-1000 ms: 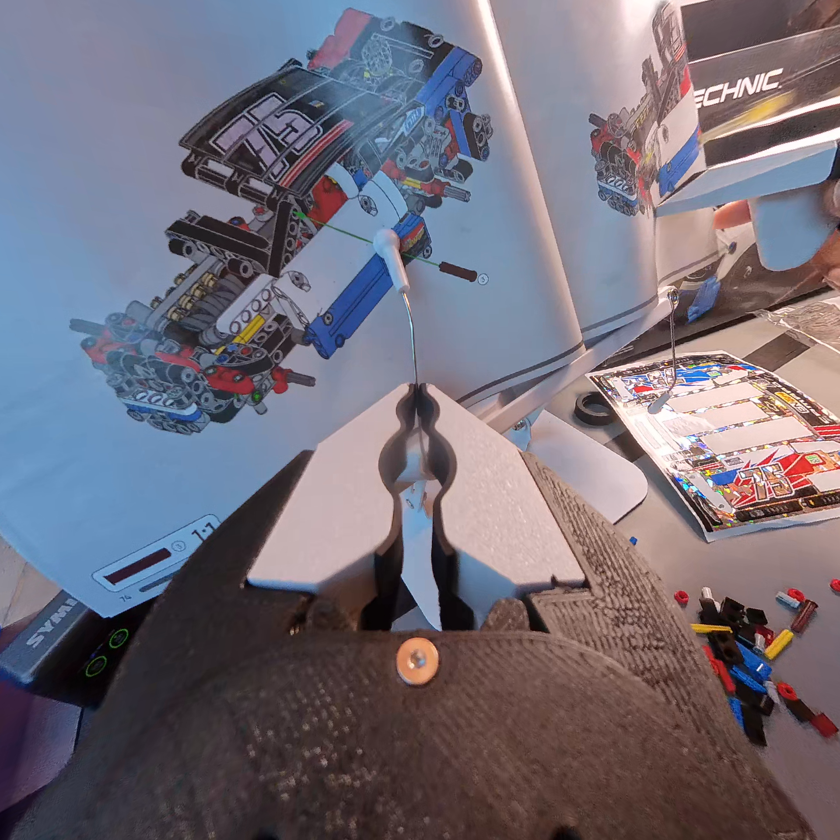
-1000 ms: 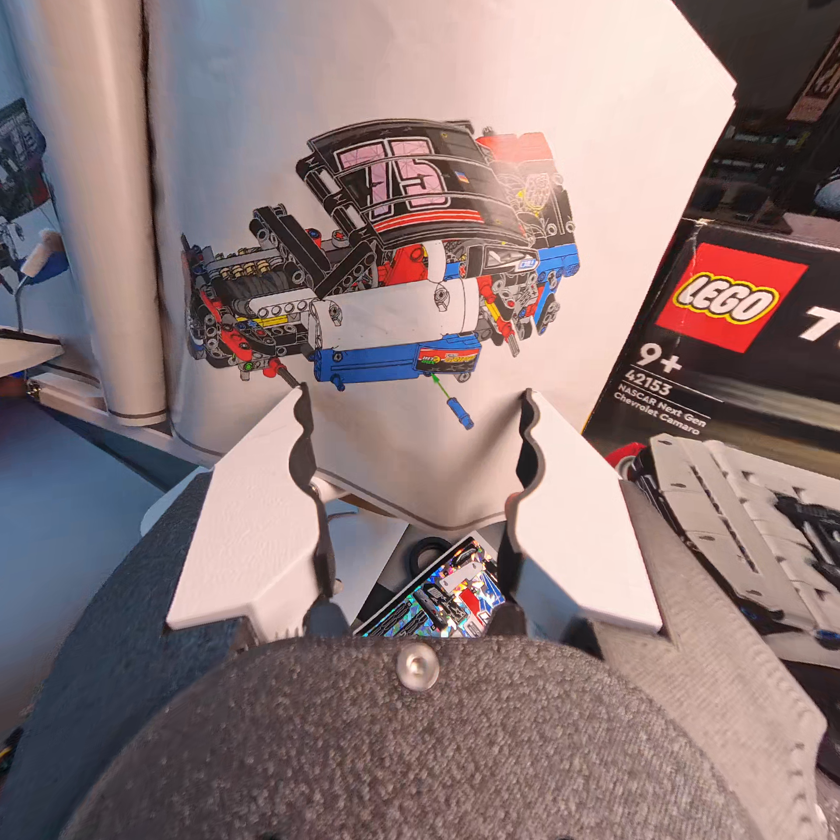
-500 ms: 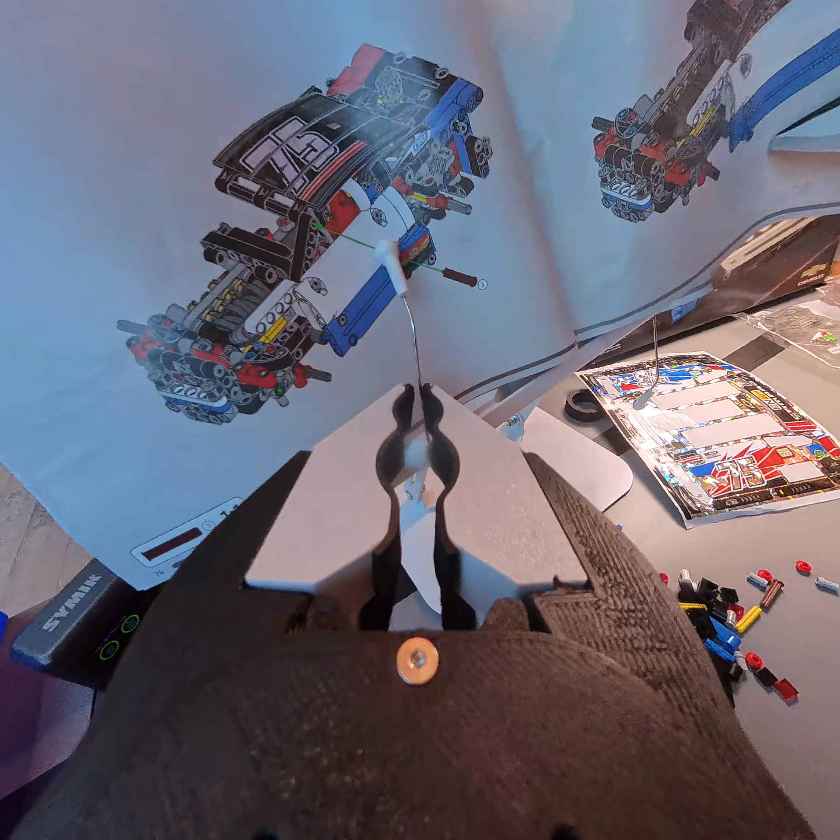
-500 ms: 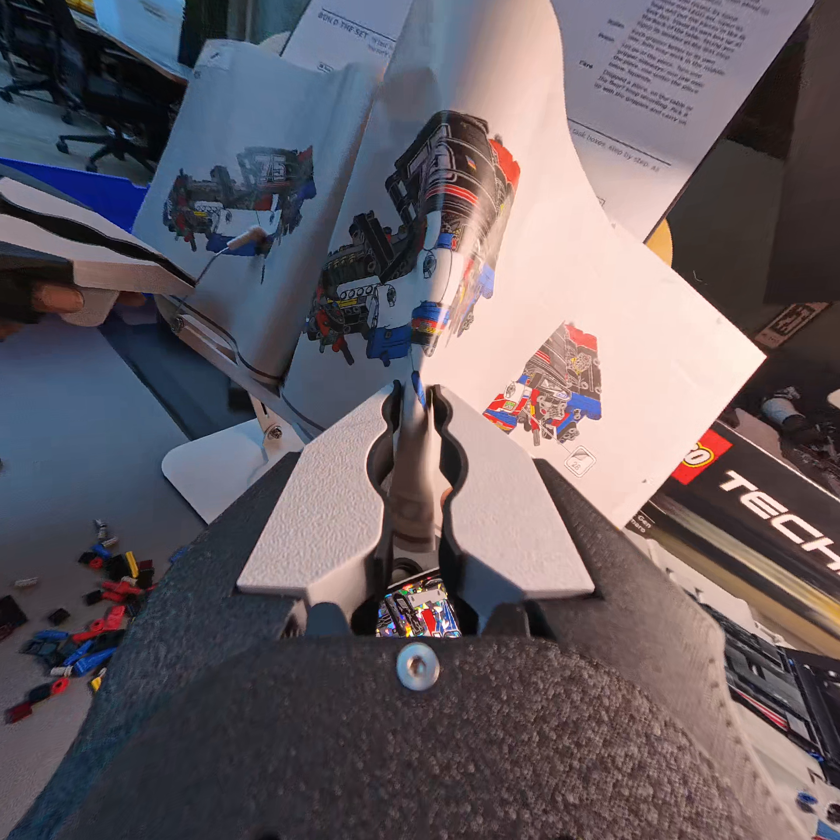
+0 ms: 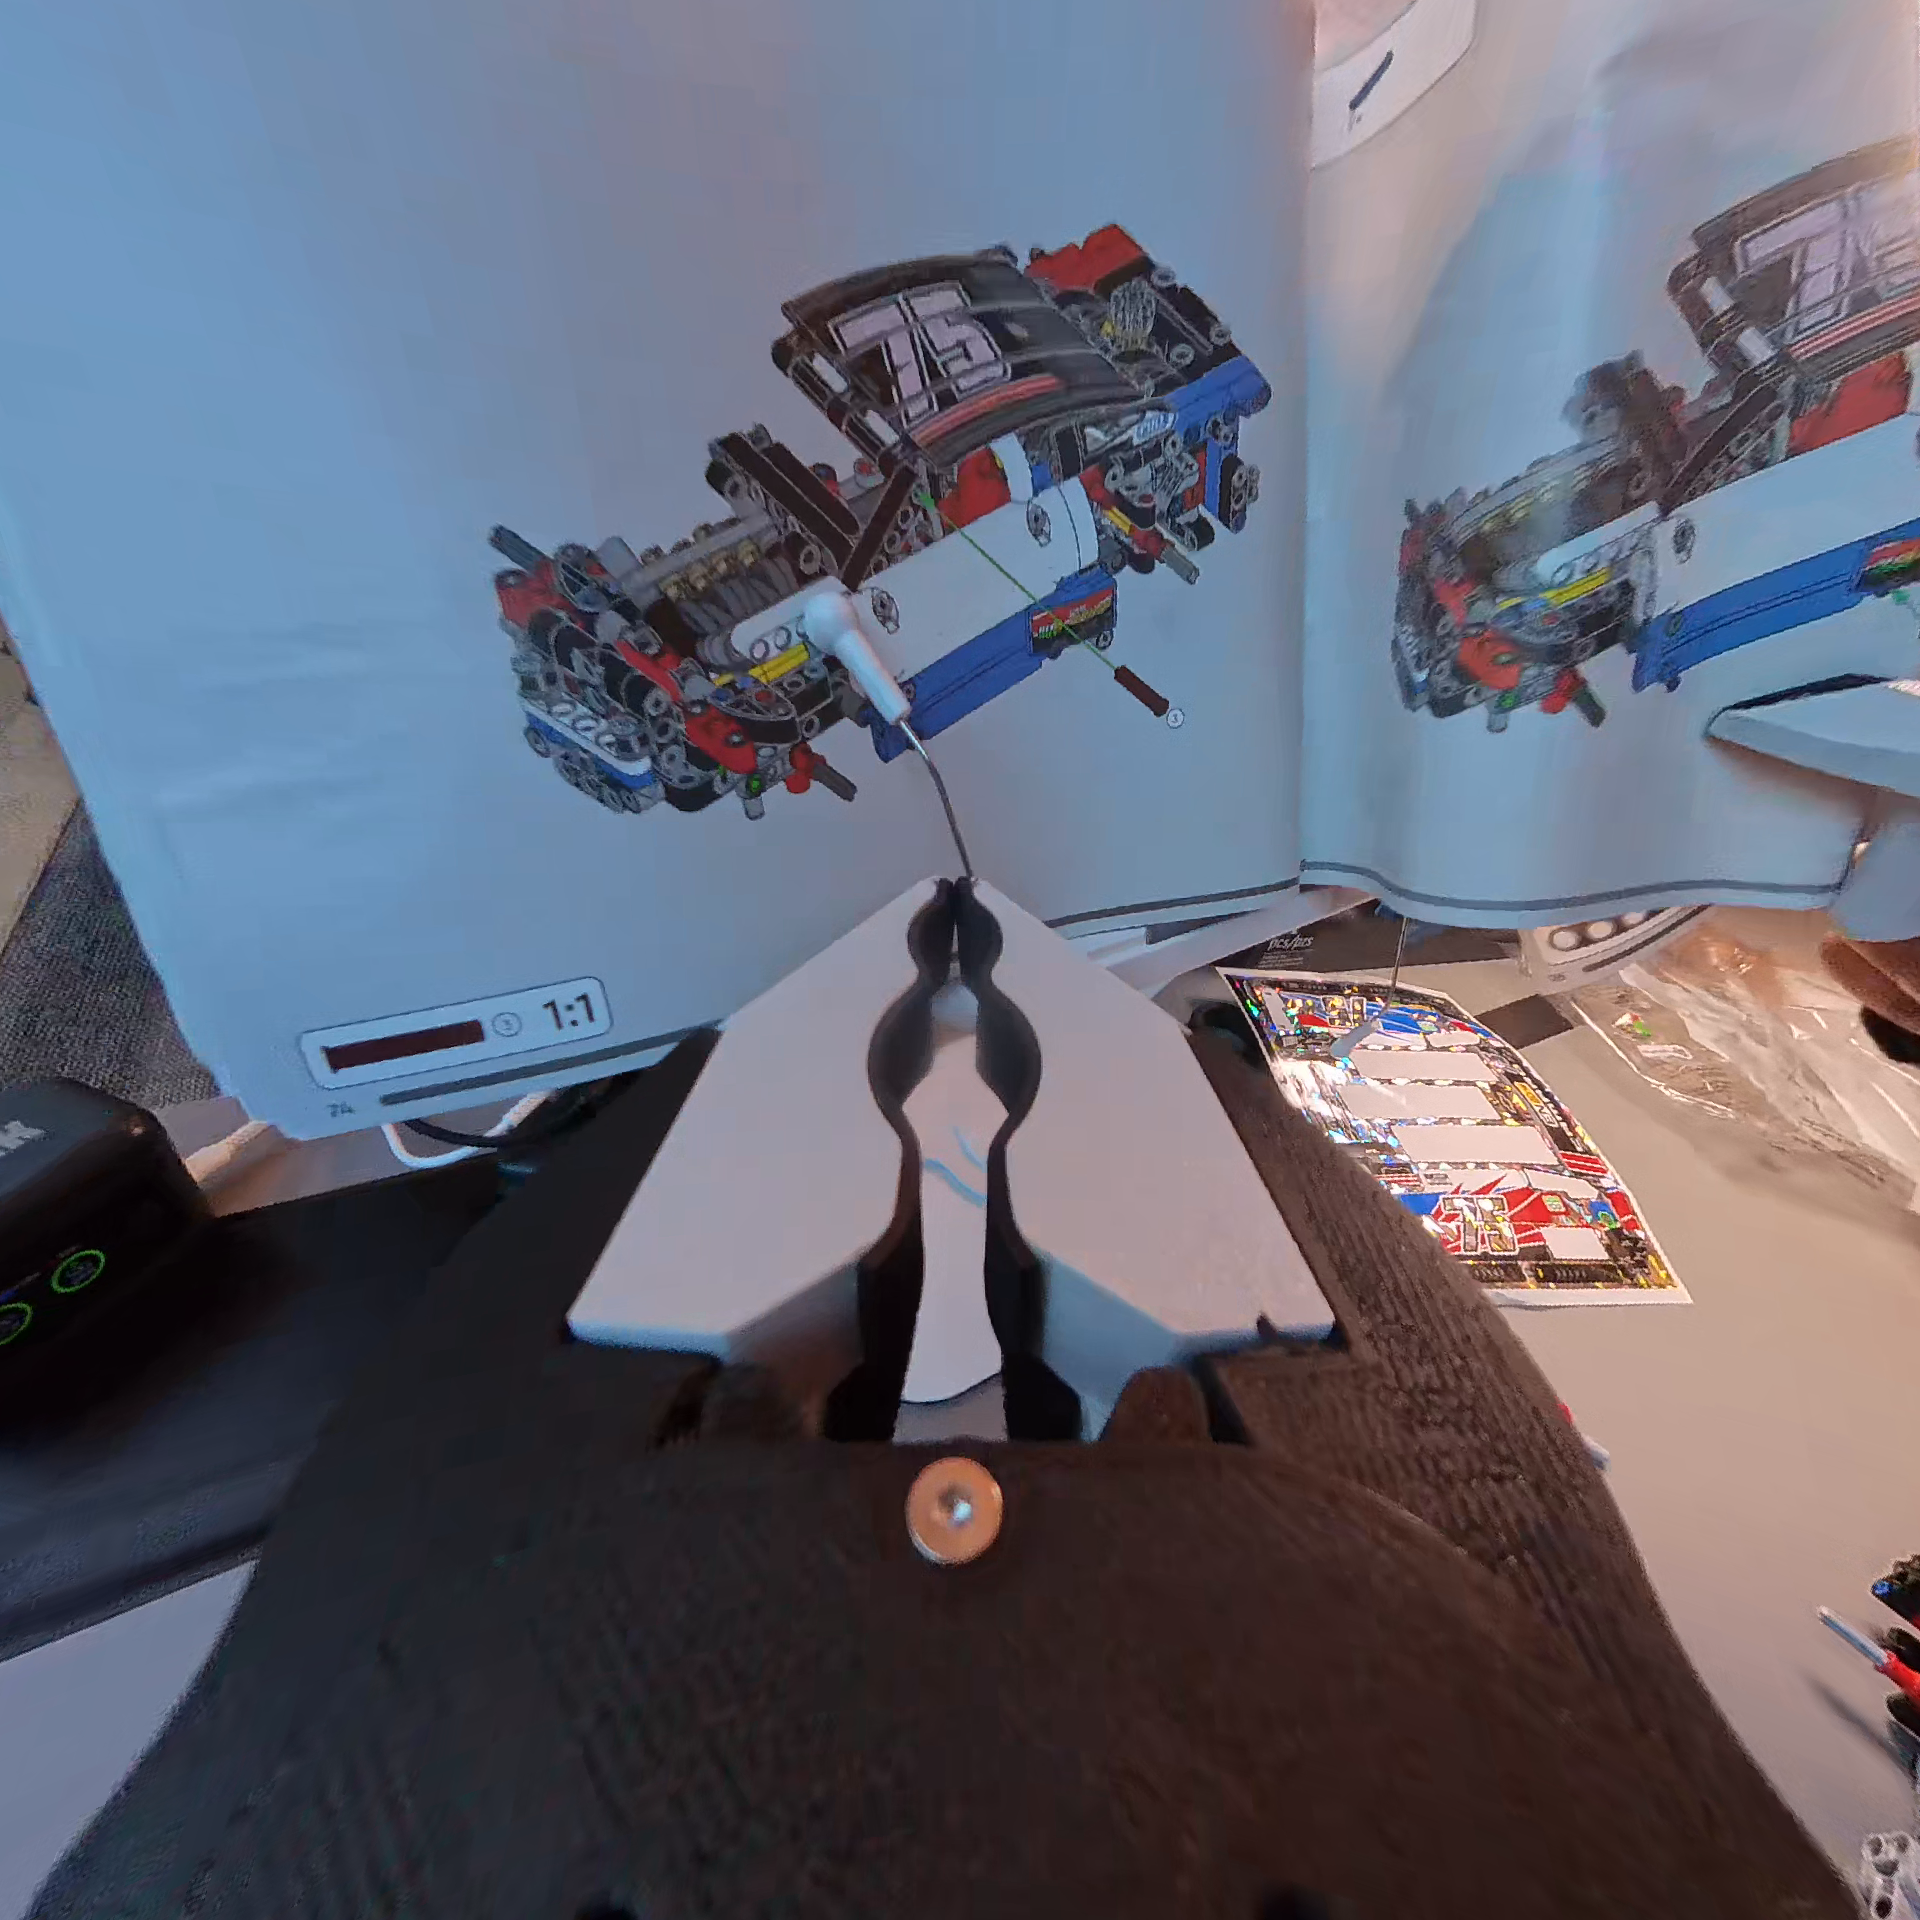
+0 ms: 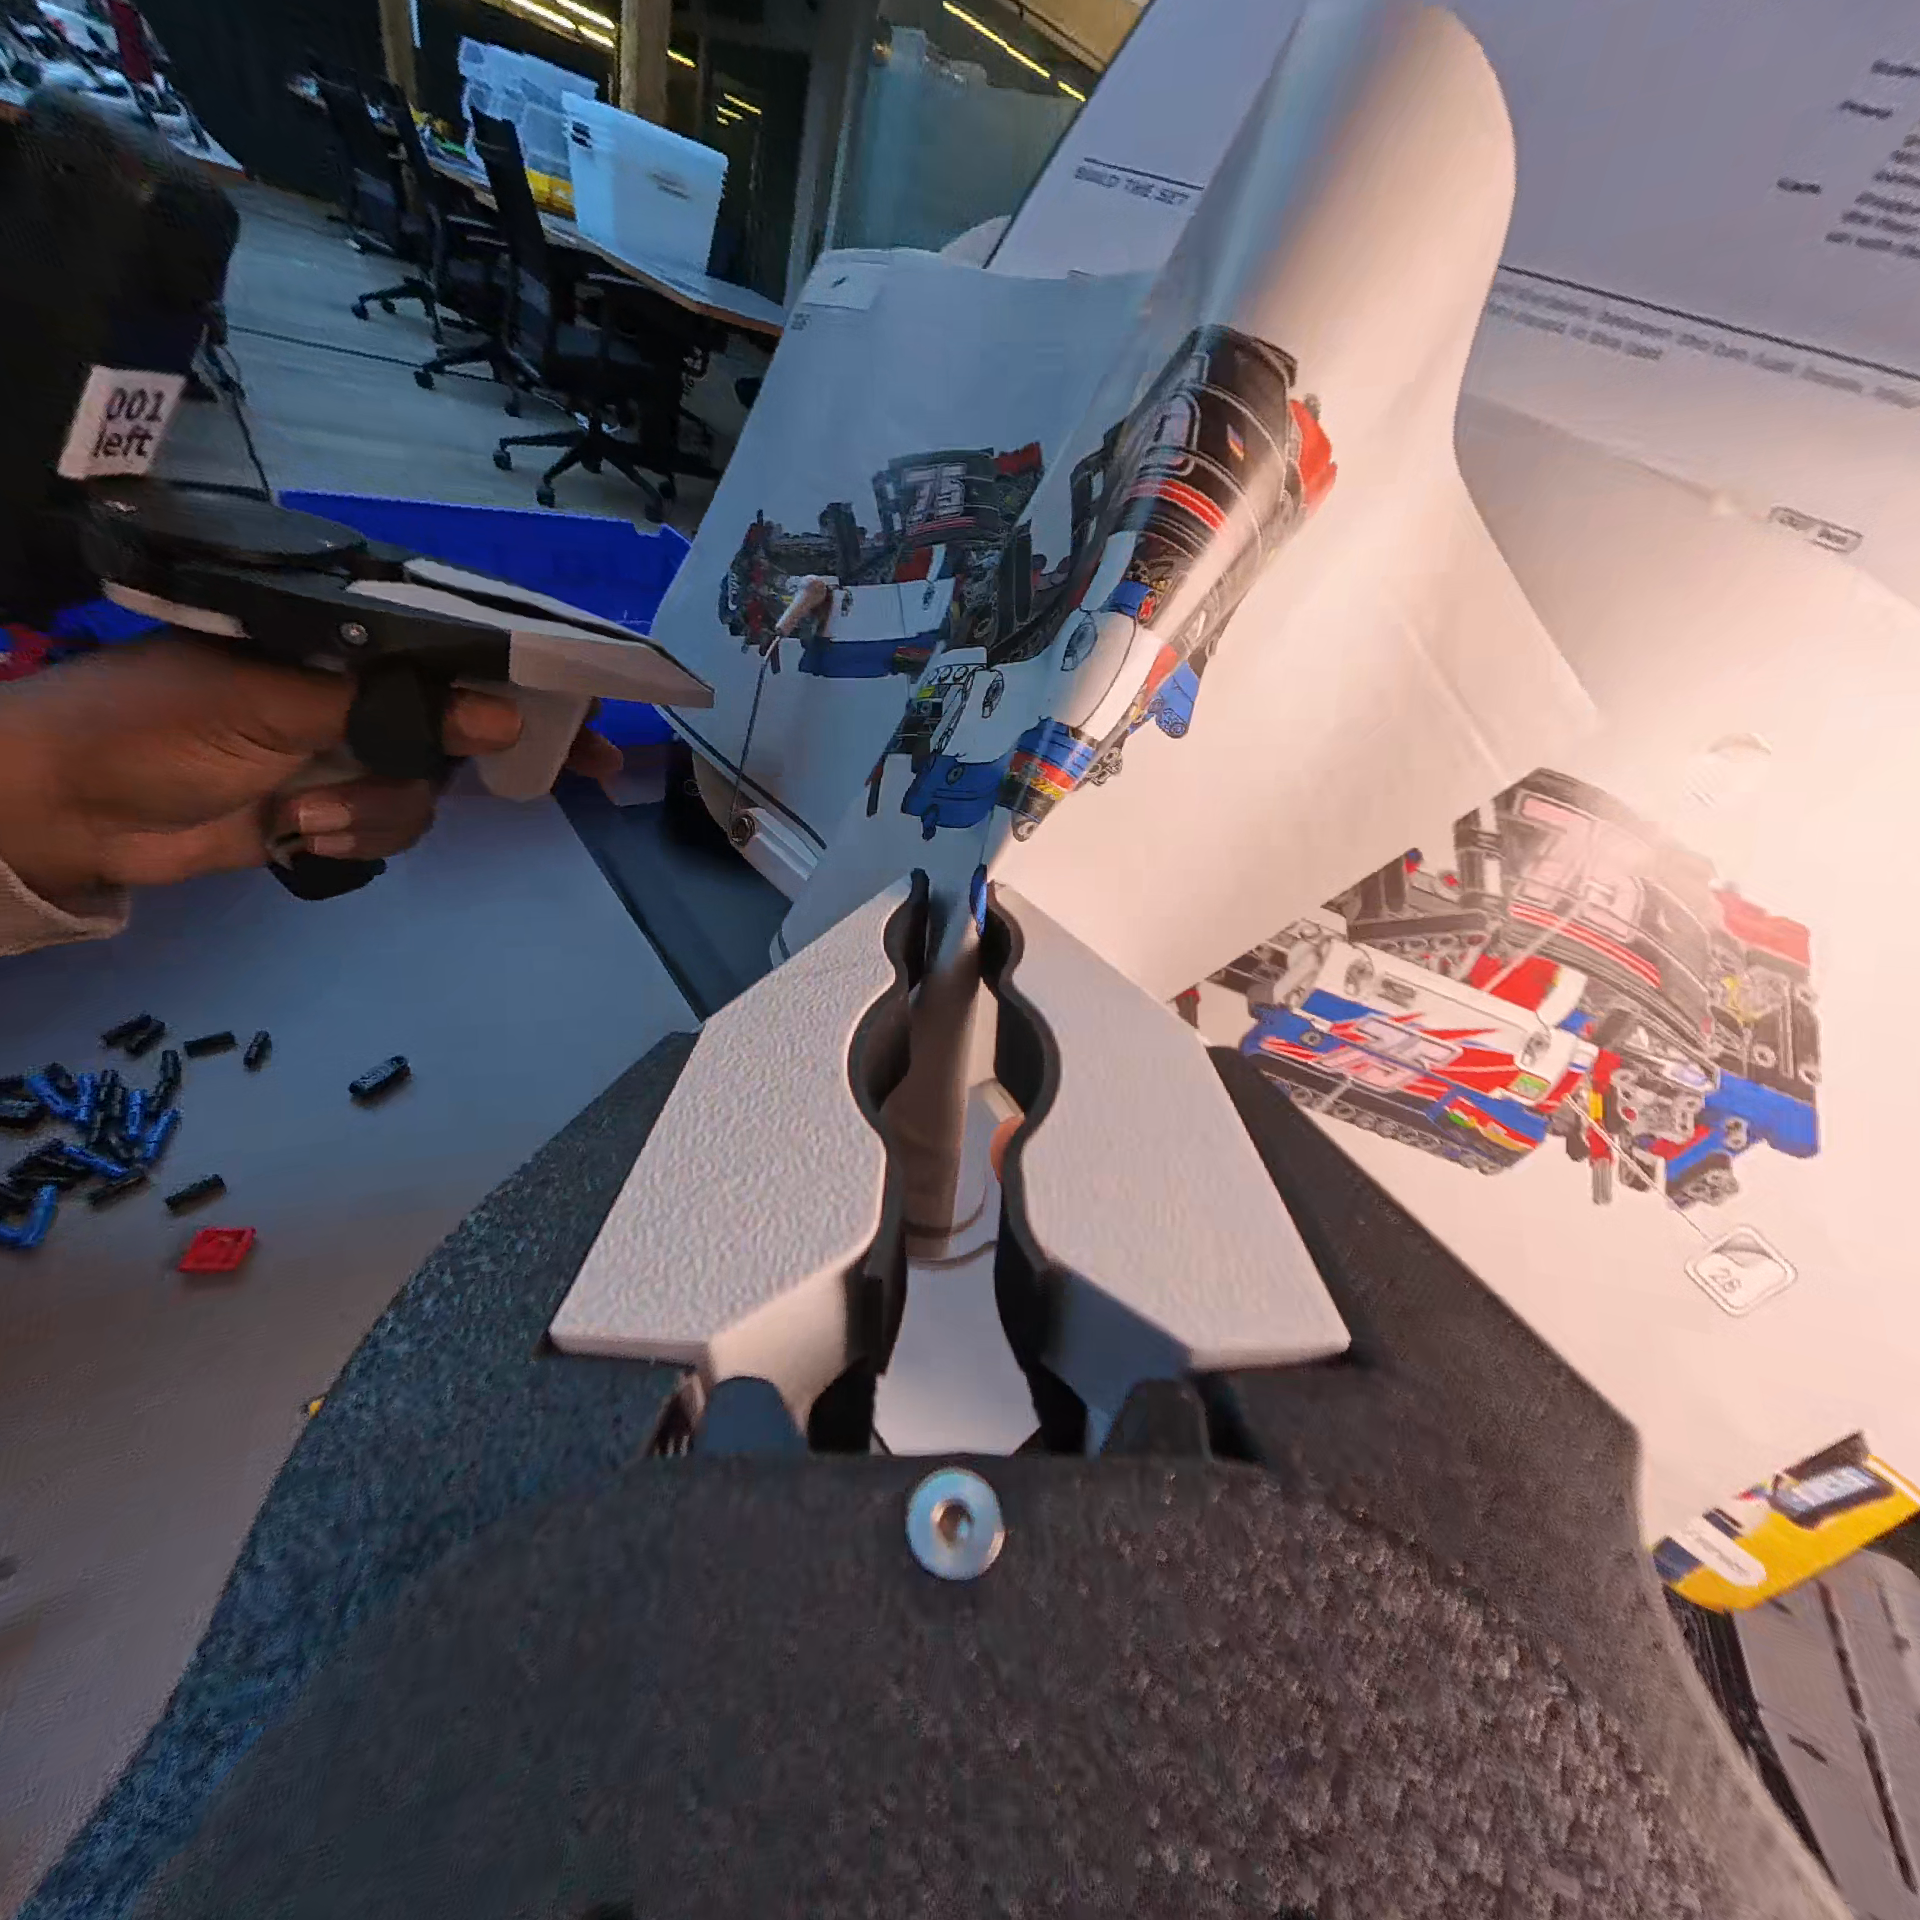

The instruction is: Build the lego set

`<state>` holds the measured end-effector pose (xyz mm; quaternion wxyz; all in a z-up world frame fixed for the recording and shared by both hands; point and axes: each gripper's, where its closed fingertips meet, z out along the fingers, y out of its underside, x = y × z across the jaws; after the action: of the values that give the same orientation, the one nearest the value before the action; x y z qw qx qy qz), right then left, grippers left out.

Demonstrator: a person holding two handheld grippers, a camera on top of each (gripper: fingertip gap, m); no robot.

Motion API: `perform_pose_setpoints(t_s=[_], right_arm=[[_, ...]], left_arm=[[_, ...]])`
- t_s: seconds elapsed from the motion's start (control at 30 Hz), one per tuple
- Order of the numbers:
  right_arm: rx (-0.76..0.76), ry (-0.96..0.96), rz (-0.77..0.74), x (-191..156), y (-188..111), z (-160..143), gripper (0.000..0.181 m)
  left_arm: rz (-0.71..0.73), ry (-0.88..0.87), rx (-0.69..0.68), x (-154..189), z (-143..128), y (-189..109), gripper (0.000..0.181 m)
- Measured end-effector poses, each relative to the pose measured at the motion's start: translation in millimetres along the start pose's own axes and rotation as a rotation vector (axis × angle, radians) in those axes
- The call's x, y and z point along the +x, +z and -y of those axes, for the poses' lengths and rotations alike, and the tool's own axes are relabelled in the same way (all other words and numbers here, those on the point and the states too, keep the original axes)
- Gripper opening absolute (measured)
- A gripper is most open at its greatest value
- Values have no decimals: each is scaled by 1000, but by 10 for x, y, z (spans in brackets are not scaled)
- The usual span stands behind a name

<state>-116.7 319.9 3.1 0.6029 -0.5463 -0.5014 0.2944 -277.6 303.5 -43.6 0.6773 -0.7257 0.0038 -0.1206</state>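
Since half a second ago, the right gripper (image 6: 951, 899) has carried the pinched page (image 6: 1299, 499) of the instruction booklet (image 5: 623, 312) further over. Left gripper (image 5: 956, 888) is clenched on nothing, near the booklet's wire holder (image 5: 852, 649). Loose lego pieces (image 6: 94, 1122) lie left on the table (image 6: 416, 1195).

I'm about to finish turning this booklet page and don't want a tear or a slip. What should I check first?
1. Right gripper grips the turning page: ok, the jaws are shut on its lower edge.
2. Turning page bends without creasing: ok, it bows in a smooth curl.
3. Left page pinned: ok, the white tip of the wire clip rests on it.
4. Left gripper free of that wire: cannot tell; it is shut with its tip right at the wire.
5. Second wire clip out of the page's path: ok, it hangs down over the sticker sheet.
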Motion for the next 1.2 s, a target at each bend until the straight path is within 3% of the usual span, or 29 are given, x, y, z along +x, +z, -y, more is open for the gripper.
perform_pose_setpoints(t_s=[0.13, 0.2, 0.37, 0.43, 0.57, 0.63, 0.73, 0.8, 0.87, 0.93, 1.03, 1.07, 1.13, 1.17, 1.2], right_arm=[[46, -76, 3, -222, 142, 69, 8], [73, -123, -6, -330, 205, 113, 8], [99, -334, -107, -556, 367, 228, 10], [84, -413, -136, -644, 428, 232, 14], [71, -435, -107, -776, 438, 196, 26], [111, -361, 2, -906, 337, 207, 38], [257, -86, 280, -1066, -19, 371, 44], [392, 119, 327, -818, -281, 559, 41], [458, 241, 189, -321, -394, 591, 39], [412, 351, 128, -10, -362, 461, 44], [283, 541, 272, -88, -154, 266, 60], [253, 595, 348, -193, -97, 241, 59], [305, 630, 488, -379, -126, 351, 13], [347, 614, 500, -400, -171, 421, 0], [374, 574, 484, -391, -213, 467, 0]], left_arm=[[-8, 30, 59, 49, 256, -188, 10], [-91, 89, 129, 347, 491, -295, 19], [-429, 0, 49, 1238, 733, -291, 77], [-445, 8, 9, 1359, 741, -210, 72], [-276, 176, -30, 1190, 655, -7, 27], [-300, 156, -30, 1191, 653, -21, 10], [-367, 96, 19, 1192, 732, -123, 4], [-404, 37, 31, 1157, 756, -171, 4], [-465, -42, 39, 1150, 768, -212, 5], [-519, -151, 56, 1137, 791, -239, 5], [-577, -260, 76, 1147, 809, -247, 6], [-586, -272, 81, 1159, 807, -240, 6], [-594, -278, 82, 1195, 797, -221, 7], [-592, -272, 80, 1212, 791, -218, 8], [-583, -258, 80, 1218, 788, -222, 11]])
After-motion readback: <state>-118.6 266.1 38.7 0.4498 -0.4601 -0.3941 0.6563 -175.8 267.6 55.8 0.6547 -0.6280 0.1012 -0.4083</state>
